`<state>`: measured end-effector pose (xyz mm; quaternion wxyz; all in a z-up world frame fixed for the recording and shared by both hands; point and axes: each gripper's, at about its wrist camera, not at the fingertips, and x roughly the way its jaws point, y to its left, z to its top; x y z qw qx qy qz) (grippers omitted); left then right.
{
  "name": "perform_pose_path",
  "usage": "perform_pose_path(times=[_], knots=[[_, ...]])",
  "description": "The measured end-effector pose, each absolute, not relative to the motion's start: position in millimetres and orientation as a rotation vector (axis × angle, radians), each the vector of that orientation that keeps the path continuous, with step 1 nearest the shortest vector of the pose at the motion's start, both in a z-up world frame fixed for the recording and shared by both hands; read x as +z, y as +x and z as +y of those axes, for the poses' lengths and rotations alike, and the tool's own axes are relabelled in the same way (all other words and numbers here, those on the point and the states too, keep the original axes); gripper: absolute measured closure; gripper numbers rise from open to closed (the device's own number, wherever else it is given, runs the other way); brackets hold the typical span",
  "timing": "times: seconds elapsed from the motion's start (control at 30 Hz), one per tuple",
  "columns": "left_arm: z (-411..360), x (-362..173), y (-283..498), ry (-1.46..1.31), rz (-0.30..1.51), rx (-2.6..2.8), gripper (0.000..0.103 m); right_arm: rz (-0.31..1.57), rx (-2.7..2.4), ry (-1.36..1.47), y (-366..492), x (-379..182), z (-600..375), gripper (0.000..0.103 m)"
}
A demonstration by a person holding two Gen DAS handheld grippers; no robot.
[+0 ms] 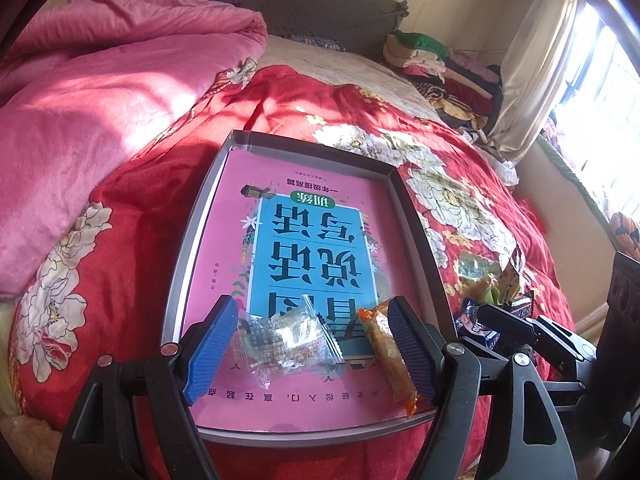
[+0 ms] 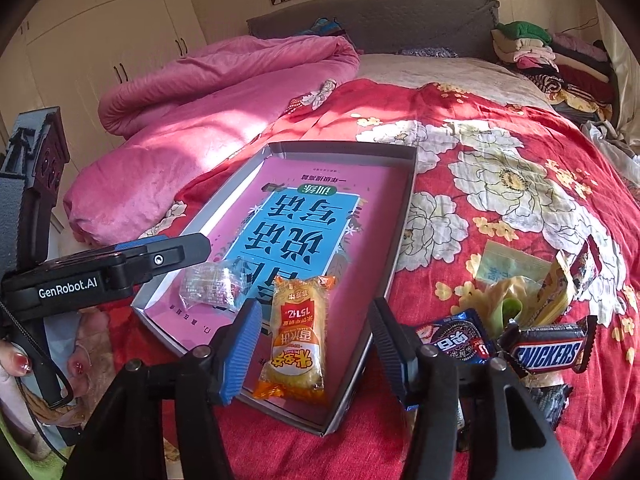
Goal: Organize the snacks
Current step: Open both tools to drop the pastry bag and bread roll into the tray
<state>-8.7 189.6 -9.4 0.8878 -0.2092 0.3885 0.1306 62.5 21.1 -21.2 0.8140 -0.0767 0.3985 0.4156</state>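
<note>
Grey shallow cardboard box lid point(image 2: 404, 216) sits on the red floral bedspread point(image 2: 500, 152), with a pink book with blue title panel point(image 1: 312, 240) lying flat inside it; the Chinese title reads upside down from both cameras.

Two snacks are in the lid, near edge:
- clear crinkly plastic snack packet point(image 1: 286, 340), contents unclear
- orange-yellow wrapped rice cake point(image 2: 298, 336), Chinese print plus "1512" legible

Left gripper point(image 1: 310, 344): blue pads spread wide, straddling the clear packet, not pressing it. Holds nothing.
Right gripper point(image 2: 316, 352): jaws parted around the rice cake, gaps on both sides. No grip.

Unsorted pile lies on the bedspread right of the lid: brown Snickers bar point(image 2: 550, 350), dark blue cookie packet point(image 2: 460, 338), yellow-green wrappers point(image 2: 520, 292), pale zip bag point(image 2: 508, 264).

"GenRobot.AI" is printed on the left gripper's body.
</note>
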Motion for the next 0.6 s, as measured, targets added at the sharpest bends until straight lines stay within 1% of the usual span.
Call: perform_pose_path(times=[0.2,0.37,0.5,0.6], knots=[[189.3,-5.2,-11.6,-0.435,0.784,0.273,0.024,0.822,0.871,-0.157,63.3,-14.1,14.2,0.039],[184.6,-0.7,-13.4,-0.415,0.765,0.267,0.024,0.792,0.856,-0.152,64.3,-5.7,6.7,0.038],[179.3,2.6,-14.1,-0.409,0.75,0.253,0.024,0.782,0.857,-0.148,64.5,-0.2,1.6,0.034],[175.1,4.4,-15.0,-0.423,0.751,0.247,0.023,0.771,0.851,-0.149,62.9,2.7,-3.2,0.033]])
